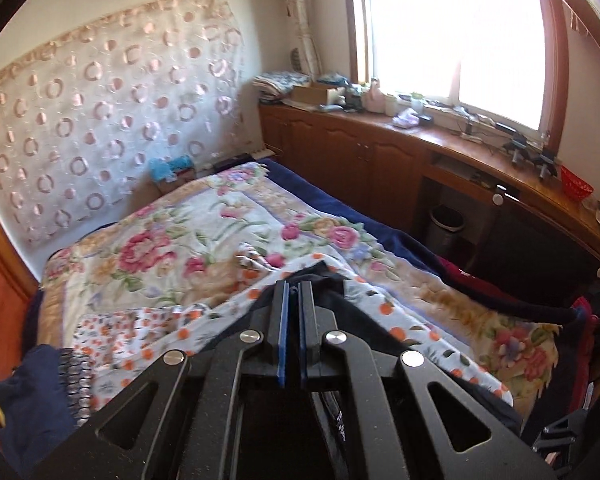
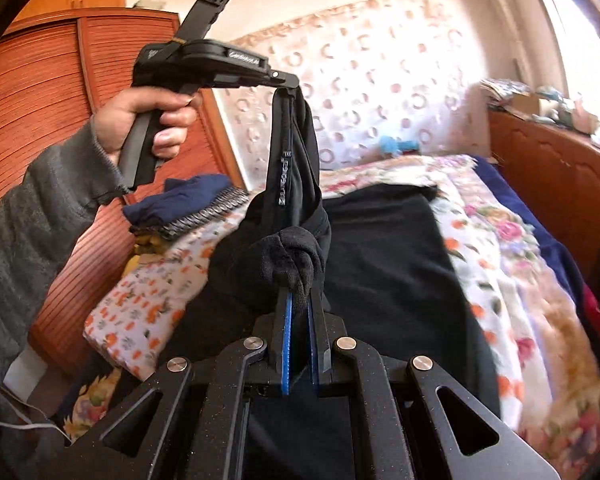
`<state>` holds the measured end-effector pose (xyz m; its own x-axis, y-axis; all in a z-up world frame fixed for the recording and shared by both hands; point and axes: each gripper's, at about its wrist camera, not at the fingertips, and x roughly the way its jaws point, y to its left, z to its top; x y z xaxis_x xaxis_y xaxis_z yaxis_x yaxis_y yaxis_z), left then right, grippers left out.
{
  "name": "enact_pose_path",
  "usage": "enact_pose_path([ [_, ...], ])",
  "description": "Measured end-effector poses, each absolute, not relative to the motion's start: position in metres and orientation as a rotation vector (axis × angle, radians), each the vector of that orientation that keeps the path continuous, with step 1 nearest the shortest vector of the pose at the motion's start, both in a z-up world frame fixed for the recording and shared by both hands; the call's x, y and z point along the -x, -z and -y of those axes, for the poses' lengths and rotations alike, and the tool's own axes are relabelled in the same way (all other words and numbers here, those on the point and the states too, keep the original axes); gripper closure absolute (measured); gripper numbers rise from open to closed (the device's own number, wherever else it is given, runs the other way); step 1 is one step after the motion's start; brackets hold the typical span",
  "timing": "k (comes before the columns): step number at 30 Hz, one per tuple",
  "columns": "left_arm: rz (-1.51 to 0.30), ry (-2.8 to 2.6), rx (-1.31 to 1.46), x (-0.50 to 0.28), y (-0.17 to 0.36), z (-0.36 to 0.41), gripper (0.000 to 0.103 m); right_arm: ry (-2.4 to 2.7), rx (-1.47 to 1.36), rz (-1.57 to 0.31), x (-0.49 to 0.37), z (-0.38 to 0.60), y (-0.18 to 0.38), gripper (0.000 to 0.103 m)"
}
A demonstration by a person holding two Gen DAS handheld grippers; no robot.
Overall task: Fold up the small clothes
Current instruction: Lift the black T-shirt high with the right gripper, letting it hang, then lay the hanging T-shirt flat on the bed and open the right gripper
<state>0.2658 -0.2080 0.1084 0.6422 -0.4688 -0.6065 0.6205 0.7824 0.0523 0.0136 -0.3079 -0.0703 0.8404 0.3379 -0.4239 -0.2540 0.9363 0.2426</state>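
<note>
Bedroom, floral bed point(image 2: 500, 240) | my left gripper point(image 2: 288, 82) and right gripper point(image 2: 300, 292) clamp black garment point(image 2: 296, 184), lifted | small pile point(image 2: 188, 204) folded; this one unfolded

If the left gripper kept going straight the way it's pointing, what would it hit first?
Probably the floral blanket on the bed, just beyond the black garment pinched in the left gripper; depth is hard to judge.
</note>
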Motion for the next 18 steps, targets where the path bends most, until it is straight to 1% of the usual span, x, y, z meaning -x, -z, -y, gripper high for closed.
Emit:
enact_pose_path([
  [6, -0.638, 0.658, -0.306, -0.264, -0.086, 0.228, 0.097, -0.27, -0.199, -0.554, -0.003, 0.315, 0.088, 0.097],
  [7, -0.646, 0.664, -0.313, -0.262, -0.083, 0.228, 0.091, -0.26, -0.187, -0.565, -0.004, 0.315, 0.09, 0.097],
  [8, -0.654, 0.669, -0.31, -0.26, -0.08, 0.226, 0.071, -0.255, -0.177, -0.573, -0.003, 0.314, 0.092, 0.097],
  [10, -0.654, 0.687, -0.294, -0.257, -0.075, 0.223, 0.054, -0.246, -0.17, -0.592, -0.004, 0.312, 0.097, 0.096],
  [12, -0.661, 0.688, -0.288, -0.25, -0.07, 0.213, 0.045, -0.238, -0.169, -0.6, 0.0, 0.314, 0.098, 0.096],
  [13, -0.665, 0.685, -0.283, -0.246, -0.067, 0.208, 0.038, -0.233, -0.171, -0.602, -0.001, 0.315, 0.096, 0.096],
  [14, -0.666, 0.683, -0.279, -0.242, -0.062, 0.203, 0.034, -0.23, -0.171, -0.607, -0.003, 0.315, 0.096, 0.096],
  [16, -0.671, 0.68, -0.276, -0.235, -0.052, 0.193, 0.032, -0.222, -0.165, -0.608, -0.004, 0.316, 0.092, 0.095],
  [18, -0.694, 0.681, -0.284, -0.228, -0.04, 0.182, 0.027, -0.198, -0.147, -0.598, -0.002, 0.316, 0.089, 0.091],
])
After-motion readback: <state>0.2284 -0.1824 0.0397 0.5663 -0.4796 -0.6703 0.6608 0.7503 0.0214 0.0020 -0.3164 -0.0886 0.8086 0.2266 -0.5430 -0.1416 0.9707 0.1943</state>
